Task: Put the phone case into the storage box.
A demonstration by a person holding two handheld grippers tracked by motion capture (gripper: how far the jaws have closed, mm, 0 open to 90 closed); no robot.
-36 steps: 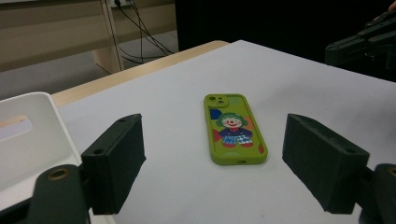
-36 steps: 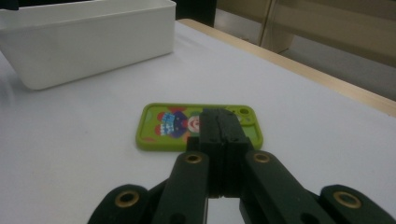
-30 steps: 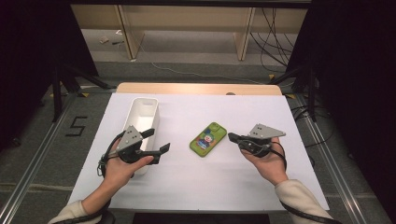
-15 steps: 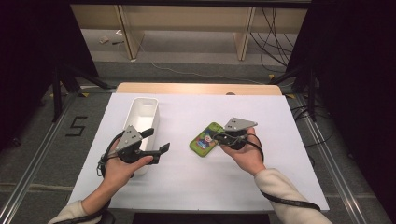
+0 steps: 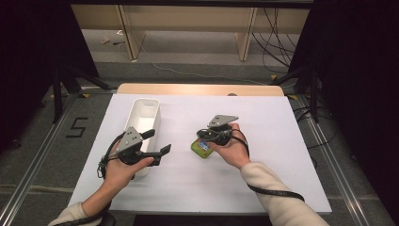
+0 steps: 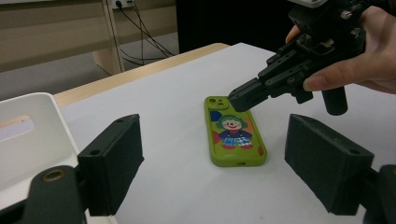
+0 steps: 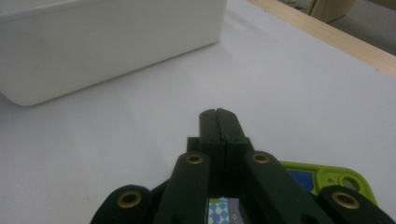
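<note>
Nothing is grasped yet. Right gripper (image 6: 243,99), jaws pressed together and empty, hovers over the green phone case (image 6: 234,133). Left gripper (image 5: 157,142) waits agape, empty, beside the white bin (image 5: 143,117).

floor: grey carpet (image 5: 37,155) | wooden shelving (image 5: 188,23) behind | black curtains (image 5: 357,70) at sides

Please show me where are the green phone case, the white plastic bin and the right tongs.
Green phone case with a clown picture (image 6: 235,135), left gripper view, on the clown print.
White rectangular plastic bin (image 5: 141,104), high view, on its far rim.
Right tongs (image 6: 239,99), left gripper view, at the tip of the closed black jaws.
</note>
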